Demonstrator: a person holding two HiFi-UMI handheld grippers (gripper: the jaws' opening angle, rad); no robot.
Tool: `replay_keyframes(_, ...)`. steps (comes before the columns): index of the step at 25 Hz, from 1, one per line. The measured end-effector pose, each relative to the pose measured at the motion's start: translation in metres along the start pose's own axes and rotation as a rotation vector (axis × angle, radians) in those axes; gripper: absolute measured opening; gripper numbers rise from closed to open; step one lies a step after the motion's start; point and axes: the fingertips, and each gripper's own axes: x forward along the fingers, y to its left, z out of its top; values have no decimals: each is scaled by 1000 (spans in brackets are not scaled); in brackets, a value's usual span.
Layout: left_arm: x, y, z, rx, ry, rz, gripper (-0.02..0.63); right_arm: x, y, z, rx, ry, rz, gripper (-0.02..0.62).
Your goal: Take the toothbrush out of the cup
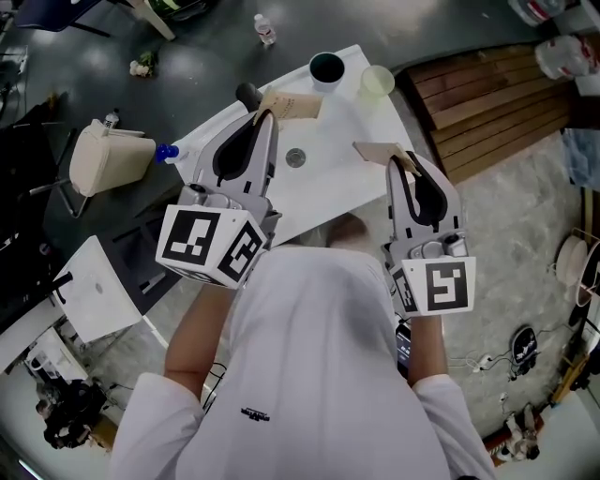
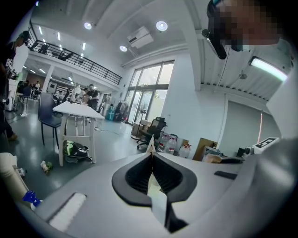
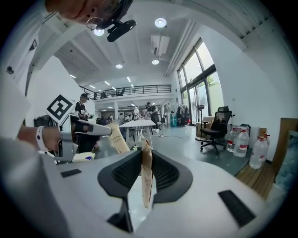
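In the head view both grippers hover over the near edge of a white table. My left gripper is shut on a flat tan paper packet that sticks out past its tips. My right gripper is shut on another tan paper piece. The left gripper view shows the packet edge-on between closed jaws; in the right gripper view the paper hangs between the pads. A dark cup and a pale green cup stand at the table's far end. No toothbrush is visible.
A small round object and a dark knob-like thing lie on the table. A beige bin stands to the left, wooden decking to the right, a water bottle on the floor beyond.
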Motion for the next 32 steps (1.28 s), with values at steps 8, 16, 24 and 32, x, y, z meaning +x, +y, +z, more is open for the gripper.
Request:
replay_keyframes(8, 42, 7, 1, 5, 12, -5, 6, 25, -13, -5, 10, 21, 18, 61)
replay_keyframes(16, 78, 17, 1, 8, 15, 4, 6, 40, -25, -17, 29, 50, 20, 61)
replay_keyframes(24, 112, 31, -17, 10, 51, 12, 6, 60, -35, -27, 47, 76, 18, 61)
replay_keyframes(32, 145, 41, -44, -10, 104, 12, 6, 76, -44, -43, 77, 108, 18, 61)
